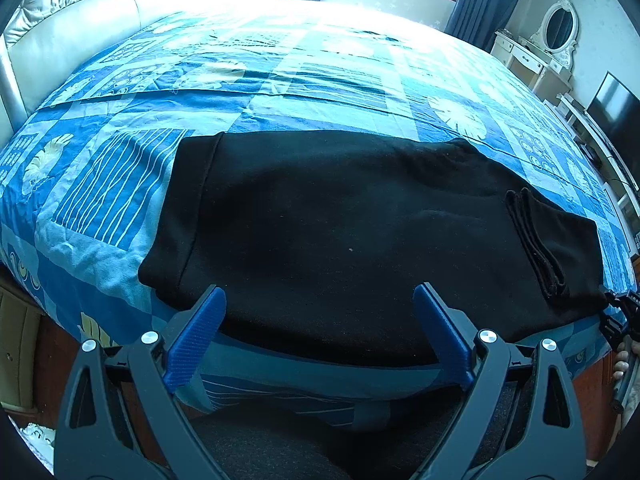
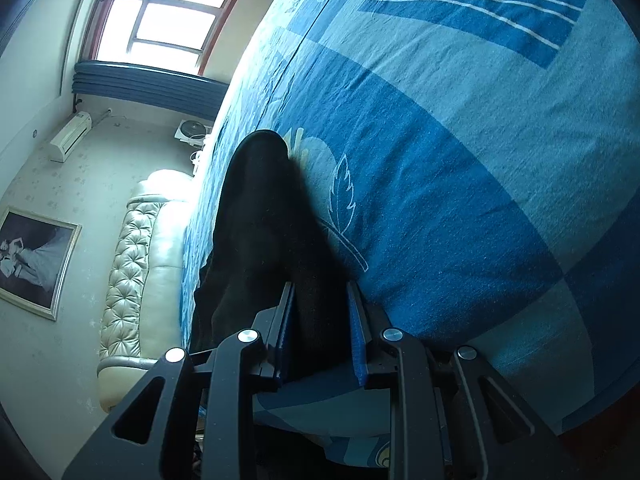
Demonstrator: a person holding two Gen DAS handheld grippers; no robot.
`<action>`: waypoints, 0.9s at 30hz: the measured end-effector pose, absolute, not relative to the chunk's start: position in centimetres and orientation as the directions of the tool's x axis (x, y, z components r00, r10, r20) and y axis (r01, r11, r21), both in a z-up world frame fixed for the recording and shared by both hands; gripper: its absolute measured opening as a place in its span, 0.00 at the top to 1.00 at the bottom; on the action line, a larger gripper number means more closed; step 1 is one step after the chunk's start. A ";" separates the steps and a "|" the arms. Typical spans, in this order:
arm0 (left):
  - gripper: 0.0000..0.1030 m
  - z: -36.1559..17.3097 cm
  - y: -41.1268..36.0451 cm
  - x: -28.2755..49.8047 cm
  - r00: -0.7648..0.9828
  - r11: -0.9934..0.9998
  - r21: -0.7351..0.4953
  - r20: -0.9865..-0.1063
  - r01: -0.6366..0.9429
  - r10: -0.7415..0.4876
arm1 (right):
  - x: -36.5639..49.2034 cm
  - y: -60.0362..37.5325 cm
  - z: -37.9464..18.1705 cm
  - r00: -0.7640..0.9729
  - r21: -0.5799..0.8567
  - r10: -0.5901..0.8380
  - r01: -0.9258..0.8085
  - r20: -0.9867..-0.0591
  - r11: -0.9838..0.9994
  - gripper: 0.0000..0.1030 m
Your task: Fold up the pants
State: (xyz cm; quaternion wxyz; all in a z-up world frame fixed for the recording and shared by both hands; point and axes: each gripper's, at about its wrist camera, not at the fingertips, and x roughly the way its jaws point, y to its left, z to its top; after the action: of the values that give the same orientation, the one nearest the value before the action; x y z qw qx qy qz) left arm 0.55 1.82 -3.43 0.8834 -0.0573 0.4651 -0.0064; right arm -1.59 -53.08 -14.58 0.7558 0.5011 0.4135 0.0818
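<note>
The black pants (image 1: 340, 232) lie flat across the near part of the bed, waistband at the left, leg cuffs (image 1: 536, 240) folded back at the right. My left gripper (image 1: 320, 296) is open wide and empty, its blue fingers over the pants' near edge. My right gripper (image 2: 320, 292) is turned on its side and shut on a thick fold of the black pants (image 2: 260, 216) at the bed's edge. The right gripper also shows at the far right of the left wrist view (image 1: 622, 316), at the pants' right end.
The bed has a blue patterned cover (image 1: 280, 80) and a padded white headboard (image 1: 80, 20). A white dresser with an oval mirror (image 1: 556, 32) and a dark screen (image 1: 612, 108) stand to the right. Window and curtains are behind the bed.
</note>
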 end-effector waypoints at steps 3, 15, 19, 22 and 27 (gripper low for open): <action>0.08 -3.5 1.4 0.5 0.567 0.995 -0.100 -0.821 -0.023 -0.069 | -1.4 -53.0 -14.4 0.640 0.821 0.538 0.294 -0.549 0.489 0.77; 0.08 -3.5 1.2 0.5 0.568 0.995 -0.101 -0.820 -0.021 -0.071 | -2.3 -54.2 -11.4 0.682 0.764 0.407 0.361 -0.608 0.535 0.68; 0.08 -3.7 1.4 0.7 0.562 0.994 -0.101 -0.824 -0.031 -0.066 | -2.7 -52.8 -8.4 0.709 0.679 0.276 0.377 -0.649 0.630 0.66; 0.08 -3.7 1.5 0.8 0.564 0.994 -0.101 -0.823 -0.034 -0.064 | -1.2 -48.7 -6.2 0.721 0.696 0.345 0.260 -0.601 0.669 0.66; 0.08 -3.8 1.6 0.8 0.563 0.995 -0.095 -0.824 -0.030 -0.062 | 3.2 -40.8 -6.2 0.651 0.793 0.561 0.105 -0.511 0.600 0.66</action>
State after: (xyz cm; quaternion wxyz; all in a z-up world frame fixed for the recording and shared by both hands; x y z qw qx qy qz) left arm 0.81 1.58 -3.83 0.8827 -0.0491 0.4673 -0.0092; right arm 3.24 -40.76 -6.18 0.8036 0.4240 0.3929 0.1417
